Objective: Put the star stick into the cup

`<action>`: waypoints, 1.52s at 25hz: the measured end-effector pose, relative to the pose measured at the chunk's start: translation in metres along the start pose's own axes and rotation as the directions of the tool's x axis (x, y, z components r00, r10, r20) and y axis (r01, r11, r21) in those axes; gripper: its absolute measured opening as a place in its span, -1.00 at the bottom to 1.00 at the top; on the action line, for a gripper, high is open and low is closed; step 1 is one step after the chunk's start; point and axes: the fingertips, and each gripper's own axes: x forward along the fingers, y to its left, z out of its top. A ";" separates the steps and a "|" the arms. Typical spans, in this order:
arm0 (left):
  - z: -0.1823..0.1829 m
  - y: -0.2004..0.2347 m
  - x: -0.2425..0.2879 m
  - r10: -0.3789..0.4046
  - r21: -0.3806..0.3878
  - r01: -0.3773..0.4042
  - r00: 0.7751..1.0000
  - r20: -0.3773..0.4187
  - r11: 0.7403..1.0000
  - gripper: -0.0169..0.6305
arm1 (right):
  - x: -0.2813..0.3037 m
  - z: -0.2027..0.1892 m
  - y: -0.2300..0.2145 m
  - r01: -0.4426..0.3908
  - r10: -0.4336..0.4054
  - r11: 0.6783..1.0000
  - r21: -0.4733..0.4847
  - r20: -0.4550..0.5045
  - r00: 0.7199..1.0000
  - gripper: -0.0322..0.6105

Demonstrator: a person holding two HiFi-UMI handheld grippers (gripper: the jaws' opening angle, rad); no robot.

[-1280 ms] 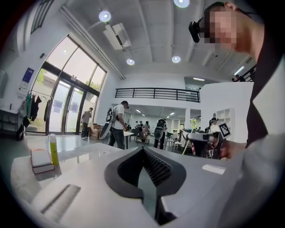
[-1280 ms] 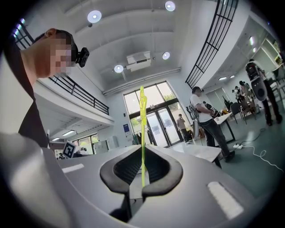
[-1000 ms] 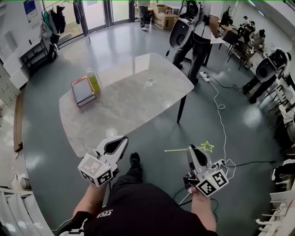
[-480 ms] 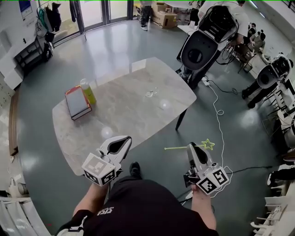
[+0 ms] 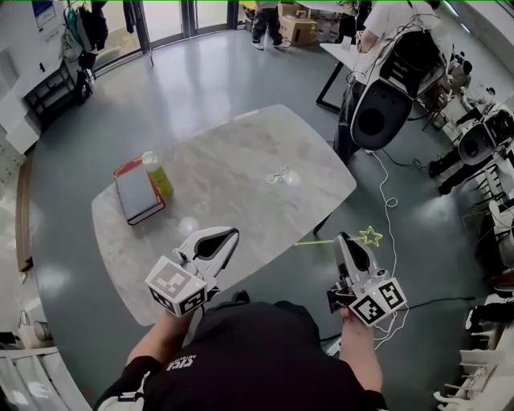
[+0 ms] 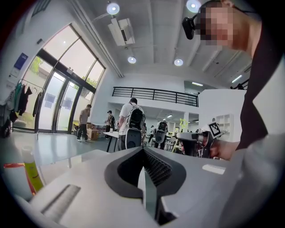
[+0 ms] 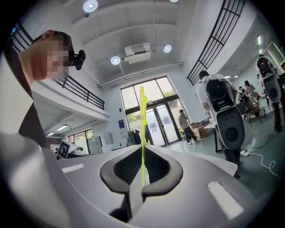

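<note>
Over the near edge of a marble table (image 5: 225, 156), a person holds two grippers ahead of the job. At left, the left gripper (image 5: 231, 233) has its jaws pressed together on nothing. Mid-table stands the clear cup (image 5: 279, 176), well apart from both tools. At right, the right gripper (image 5: 341, 238) is clamped on the thin stem of the star stick (image 5: 370, 236), which lies crosswise beyond the table's edge, star outward. Pinched at one spot, the stem could pivot or slip, and a knock on the rim might tip the light, hard-to-see cup. No brand can be read: the blue wall poster (image 5: 42, 11) and the white print on the black shirt (image 5: 180, 364) are too small to make out.
</note>
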 end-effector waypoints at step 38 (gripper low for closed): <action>0.001 0.148 0.195 0.367 -0.070 -0.366 0.930 -0.007 0.928 -0.95 | 0.287 -0.024 -0.185 -0.357 0.383 0.923 0.140 -0.257 0.888 -0.81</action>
